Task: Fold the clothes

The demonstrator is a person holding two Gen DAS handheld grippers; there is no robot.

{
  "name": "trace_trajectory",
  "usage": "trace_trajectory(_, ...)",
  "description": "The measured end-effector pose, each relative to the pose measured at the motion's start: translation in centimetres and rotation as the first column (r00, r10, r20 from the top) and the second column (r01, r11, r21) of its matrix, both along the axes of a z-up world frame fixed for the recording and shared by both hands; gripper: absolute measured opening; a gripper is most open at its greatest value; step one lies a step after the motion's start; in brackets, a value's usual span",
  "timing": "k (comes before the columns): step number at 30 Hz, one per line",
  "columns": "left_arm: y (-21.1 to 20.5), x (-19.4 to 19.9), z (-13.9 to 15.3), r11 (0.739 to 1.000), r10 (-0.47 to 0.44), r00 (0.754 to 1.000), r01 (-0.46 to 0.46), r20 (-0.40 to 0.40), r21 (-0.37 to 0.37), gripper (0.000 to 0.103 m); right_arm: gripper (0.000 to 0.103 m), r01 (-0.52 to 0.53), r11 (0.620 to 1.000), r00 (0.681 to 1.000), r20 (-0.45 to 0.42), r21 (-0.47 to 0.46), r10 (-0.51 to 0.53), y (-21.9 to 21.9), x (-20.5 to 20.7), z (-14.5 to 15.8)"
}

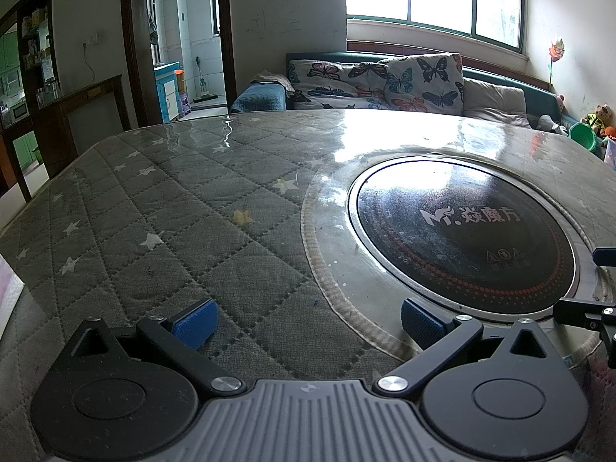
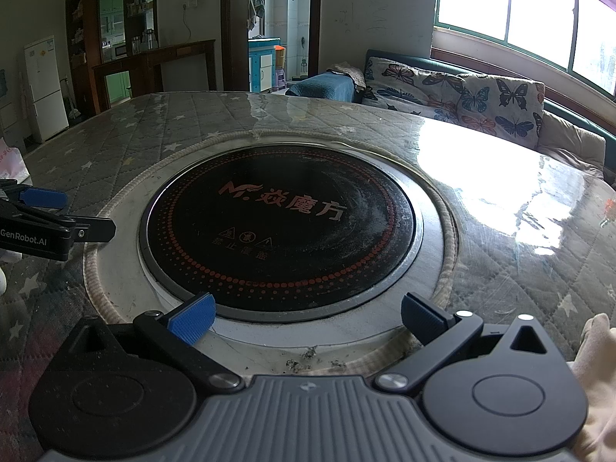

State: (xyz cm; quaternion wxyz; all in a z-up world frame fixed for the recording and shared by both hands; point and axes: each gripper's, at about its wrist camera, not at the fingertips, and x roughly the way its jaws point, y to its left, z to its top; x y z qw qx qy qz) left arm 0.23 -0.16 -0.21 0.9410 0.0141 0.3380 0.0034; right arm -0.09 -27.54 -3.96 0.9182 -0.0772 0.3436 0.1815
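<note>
Over the table (image 1: pixel 184 208), both claws gape, seemingly empty.

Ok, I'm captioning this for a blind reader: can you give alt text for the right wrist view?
The right gripper is open and empty above a round black cooktop set into a table with a grey quilted, star-patterned cover. The left gripper enters from the left; a butterfly-print sofa stands behind.

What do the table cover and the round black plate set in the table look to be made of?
Table cover: quilted grey fabric with stars, apparently under clear glossy plastic, judging by window glare. Round black plate: smooth glass or ceramic, likely a cooktop, with printed red dots and a metal rim.
</note>
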Motion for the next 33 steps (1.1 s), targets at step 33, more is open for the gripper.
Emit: trace_trajectory(33,-0.06,0.03,0.06,1.0,0.0,1.0,0.0,0.0,0.0,0.103,0.103,0.0,1.0,1.0,0.0,-0.002,0.0,0.1,0.01,0.82)
